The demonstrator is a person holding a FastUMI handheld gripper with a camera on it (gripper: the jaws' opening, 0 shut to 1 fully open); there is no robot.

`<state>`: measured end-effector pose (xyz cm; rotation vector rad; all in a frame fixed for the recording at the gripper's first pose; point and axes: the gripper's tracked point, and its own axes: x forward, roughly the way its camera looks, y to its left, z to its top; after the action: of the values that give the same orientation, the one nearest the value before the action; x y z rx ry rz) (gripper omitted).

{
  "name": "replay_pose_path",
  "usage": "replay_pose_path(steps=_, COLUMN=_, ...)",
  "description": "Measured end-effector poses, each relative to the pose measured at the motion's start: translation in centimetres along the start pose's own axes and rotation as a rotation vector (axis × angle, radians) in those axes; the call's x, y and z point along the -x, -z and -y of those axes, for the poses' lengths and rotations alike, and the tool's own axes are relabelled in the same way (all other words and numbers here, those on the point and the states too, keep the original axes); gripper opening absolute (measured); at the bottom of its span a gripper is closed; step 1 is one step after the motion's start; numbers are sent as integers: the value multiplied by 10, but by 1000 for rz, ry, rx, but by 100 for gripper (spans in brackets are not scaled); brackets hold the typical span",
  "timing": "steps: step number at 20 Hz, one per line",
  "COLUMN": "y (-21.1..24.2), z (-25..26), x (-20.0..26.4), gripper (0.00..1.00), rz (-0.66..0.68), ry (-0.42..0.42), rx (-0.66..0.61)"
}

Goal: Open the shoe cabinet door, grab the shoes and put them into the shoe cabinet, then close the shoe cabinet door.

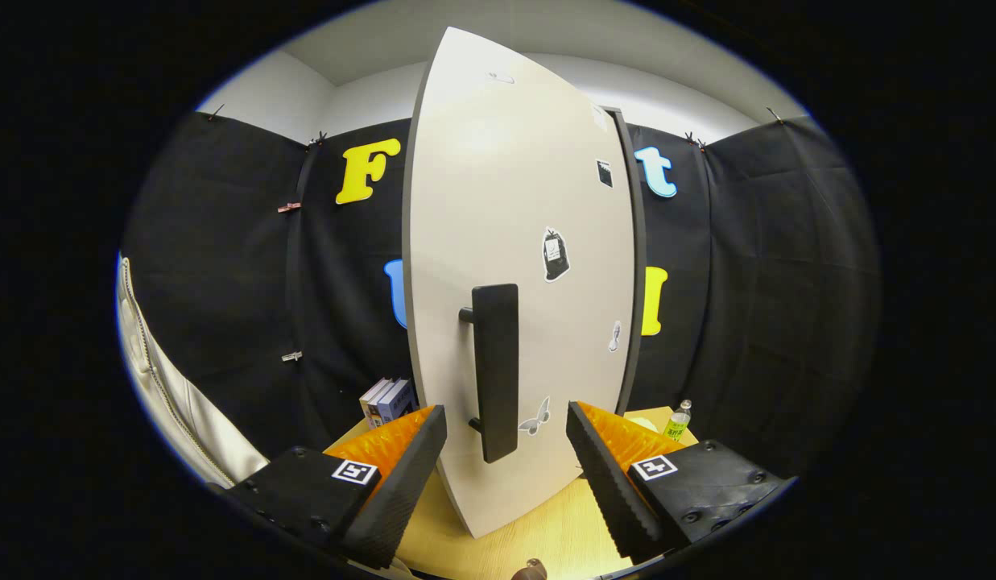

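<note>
1. The claw (506,459) is spread wide, grasping nothing.
2. The white cabinet door (514,242) and its dark handle (496,370) stand centre frame, between the fingers.
3. The wooden worktop (538,536) carries books (387,400) at lower left and a bottle (679,419) at lower right.

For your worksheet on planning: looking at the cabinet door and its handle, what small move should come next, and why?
Probably ease the hand-held gripper forward and close on the black handle: its fingers are open, the handle stands between them just ahead, and the door is unheld.
</note>
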<state>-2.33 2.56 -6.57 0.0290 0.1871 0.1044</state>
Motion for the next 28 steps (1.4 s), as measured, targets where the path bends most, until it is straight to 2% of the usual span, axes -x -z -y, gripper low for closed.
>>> replay_pose_path(steps=6, y=-5, z=-10, x=-2, gripper=98, rz=14, ry=-34, rx=-19)
replay_pose_path(steps=28, y=-13, z=18, x=23, gripper=98, rz=45, ry=-38, rx=-39)
